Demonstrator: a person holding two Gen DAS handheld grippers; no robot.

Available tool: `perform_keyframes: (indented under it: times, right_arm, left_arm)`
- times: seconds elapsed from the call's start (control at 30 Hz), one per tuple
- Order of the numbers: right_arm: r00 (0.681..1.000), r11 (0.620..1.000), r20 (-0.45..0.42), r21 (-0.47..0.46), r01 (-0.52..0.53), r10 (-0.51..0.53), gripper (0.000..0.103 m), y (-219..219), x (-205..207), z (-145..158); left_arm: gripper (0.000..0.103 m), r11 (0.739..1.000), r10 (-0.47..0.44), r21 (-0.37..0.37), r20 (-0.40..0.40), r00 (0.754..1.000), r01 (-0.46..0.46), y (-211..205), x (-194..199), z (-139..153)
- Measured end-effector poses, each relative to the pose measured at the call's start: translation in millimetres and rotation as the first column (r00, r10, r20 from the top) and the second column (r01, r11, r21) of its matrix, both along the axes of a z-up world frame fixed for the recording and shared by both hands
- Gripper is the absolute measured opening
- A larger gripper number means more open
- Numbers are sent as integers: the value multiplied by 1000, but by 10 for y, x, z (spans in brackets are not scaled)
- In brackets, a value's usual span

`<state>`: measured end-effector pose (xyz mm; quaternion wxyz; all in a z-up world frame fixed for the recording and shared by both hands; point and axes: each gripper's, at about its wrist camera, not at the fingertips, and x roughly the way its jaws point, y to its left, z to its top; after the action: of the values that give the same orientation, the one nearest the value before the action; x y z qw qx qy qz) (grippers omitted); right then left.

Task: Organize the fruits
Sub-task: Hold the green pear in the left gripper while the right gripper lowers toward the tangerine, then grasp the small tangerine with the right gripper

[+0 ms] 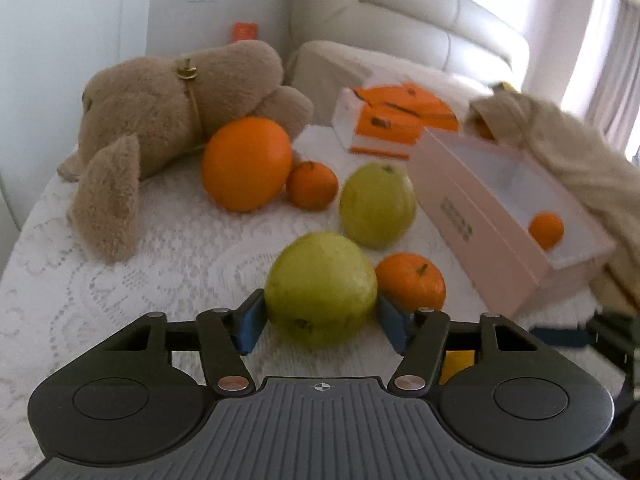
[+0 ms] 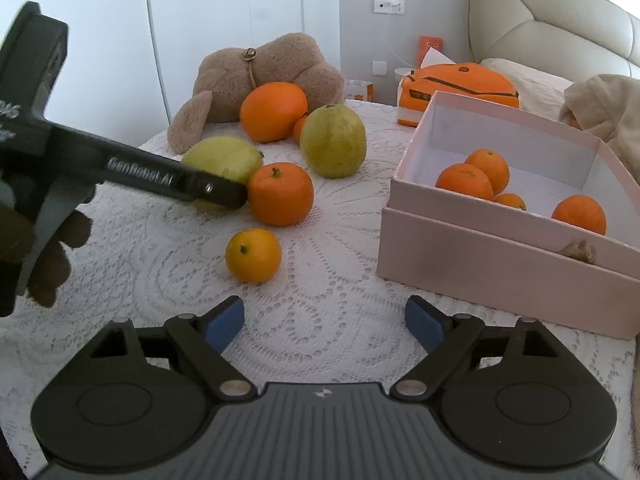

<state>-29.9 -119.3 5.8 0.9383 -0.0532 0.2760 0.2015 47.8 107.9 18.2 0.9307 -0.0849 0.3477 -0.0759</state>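
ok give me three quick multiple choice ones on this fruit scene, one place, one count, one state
1. Where is the big orange?
A. on a plate
B. against the teddy bear
C. inside a bowl

2. How many oranges lie in the pink box?
A. two
B. seven
C. four

3. How is the right gripper?
A. open, with nothing between its fingers
B. shut on a banana
C. shut on a spoon

Key: 1 B, the right wrist view shows it resting up against the bear's body. 2 C, four orange fruits show inside the box walls. 3 A, its blue pads stand wide apart over bare lace cloth.
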Motion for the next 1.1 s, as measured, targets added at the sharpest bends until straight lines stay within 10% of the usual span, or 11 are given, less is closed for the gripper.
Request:
perform_keyframes:
  times: [0.53, 0.97, 1.1]
  right_arm:
    - [999, 998, 24, -55, -32, 33, 85, 348, -21, 90]
    - [999, 999, -14, -23, -36, 36, 32, 455, 128, 134]
    - [999, 998, -19, -40, -44, 43, 32, 514, 111, 165]
  left_arm:
    - [65, 998, 37, -48, 44, 998, -35, 88, 298, -65]
    - [65, 988, 156, 1, 68, 985, -156, 199, -781, -47]
    - [65, 987, 159, -29, 70, 985, -158, 241, -855, -75]
